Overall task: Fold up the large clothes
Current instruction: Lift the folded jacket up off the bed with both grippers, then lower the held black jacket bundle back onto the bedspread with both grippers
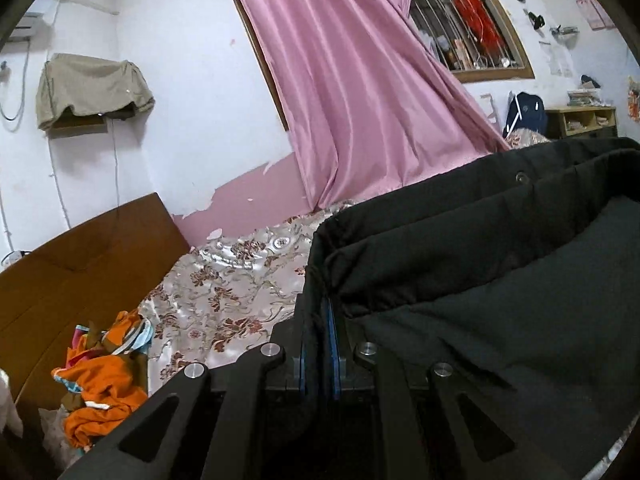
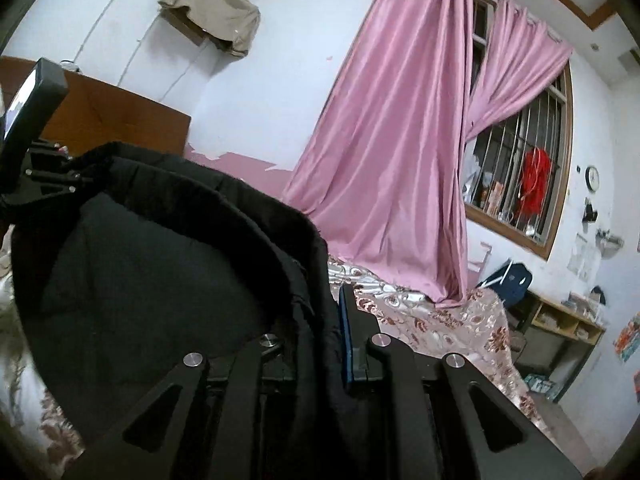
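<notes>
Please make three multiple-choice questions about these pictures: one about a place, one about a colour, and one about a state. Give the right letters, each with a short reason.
1. Where does the orange garment lie?
A. on the window bars
B. at the head of the bed, by the wooden headboard
C. on the shelf unit

2. What colour is the curtain?
A. pink
B. green
C. white

3. What is the state of the left gripper?
A. open, holding nothing
B. shut on the black coat
C. shut on the bedspread

Answers:
1 B: the orange heap sits beside the brown headboard on the floral bedspread.
2 A: the long drape over the window is pink.
3 B: its blue-padded fingers pinch the coat's edge; the right gripper grips the coat too.
</notes>
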Tool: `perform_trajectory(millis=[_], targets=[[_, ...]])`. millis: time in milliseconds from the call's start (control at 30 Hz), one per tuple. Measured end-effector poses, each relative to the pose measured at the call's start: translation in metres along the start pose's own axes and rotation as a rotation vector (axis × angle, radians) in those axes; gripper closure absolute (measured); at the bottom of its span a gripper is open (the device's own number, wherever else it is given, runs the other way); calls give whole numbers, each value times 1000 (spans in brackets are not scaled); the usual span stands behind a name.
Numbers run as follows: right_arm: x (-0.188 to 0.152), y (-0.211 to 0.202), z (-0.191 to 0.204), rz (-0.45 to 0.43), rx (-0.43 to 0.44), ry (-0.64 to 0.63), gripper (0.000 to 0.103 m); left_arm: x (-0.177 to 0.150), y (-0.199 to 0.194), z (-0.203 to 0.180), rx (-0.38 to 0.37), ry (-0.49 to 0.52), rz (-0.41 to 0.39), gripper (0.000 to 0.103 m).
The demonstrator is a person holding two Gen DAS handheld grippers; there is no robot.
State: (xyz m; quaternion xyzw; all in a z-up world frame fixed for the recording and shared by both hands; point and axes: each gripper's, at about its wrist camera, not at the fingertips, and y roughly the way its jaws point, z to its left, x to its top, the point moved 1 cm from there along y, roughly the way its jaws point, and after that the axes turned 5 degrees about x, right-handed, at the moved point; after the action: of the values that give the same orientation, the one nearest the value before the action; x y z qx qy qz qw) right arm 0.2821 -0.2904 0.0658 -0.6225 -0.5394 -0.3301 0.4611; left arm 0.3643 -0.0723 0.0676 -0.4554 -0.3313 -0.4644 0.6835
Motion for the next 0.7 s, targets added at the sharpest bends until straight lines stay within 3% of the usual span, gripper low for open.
perform_trajectory(millis=[200, 300, 367, 467, 533, 567, 600, 667, 700], targets=[[-11, 75, -12, 97, 35, 67, 91, 7, 76, -18, -49, -18, 130, 95], [-20, 107, -10, 159, 48, 89, 91, -3, 112, -26, -92, -33, 251, 93], [-28, 130, -8, 214, 73, 95, 91, -7, 126, -21, -141, -110, 342, 91], [-35, 151, -14, 294, 150, 177, 91, -9, 131, -3, -225, -261, 400, 86], [-35, 156, -21, 329, 185, 239, 91, -4, 126, 11, -279, -348, 394, 74], [-35, 155, -24, 335, 201, 263, 90, -3, 122, 15, -291, -373, 384, 58], [-33, 154, -26, 346, 213, 272, 89, -1, 116, 20, -300, -398, 368, 36], [-35, 152, -29, 361, 214, 256, 87, 5, 97, 34, -289, -440, 293, 14], [-32, 150, -30, 366, 207, 243, 83, 7, 86, 40, -286, -452, 246, 12]])
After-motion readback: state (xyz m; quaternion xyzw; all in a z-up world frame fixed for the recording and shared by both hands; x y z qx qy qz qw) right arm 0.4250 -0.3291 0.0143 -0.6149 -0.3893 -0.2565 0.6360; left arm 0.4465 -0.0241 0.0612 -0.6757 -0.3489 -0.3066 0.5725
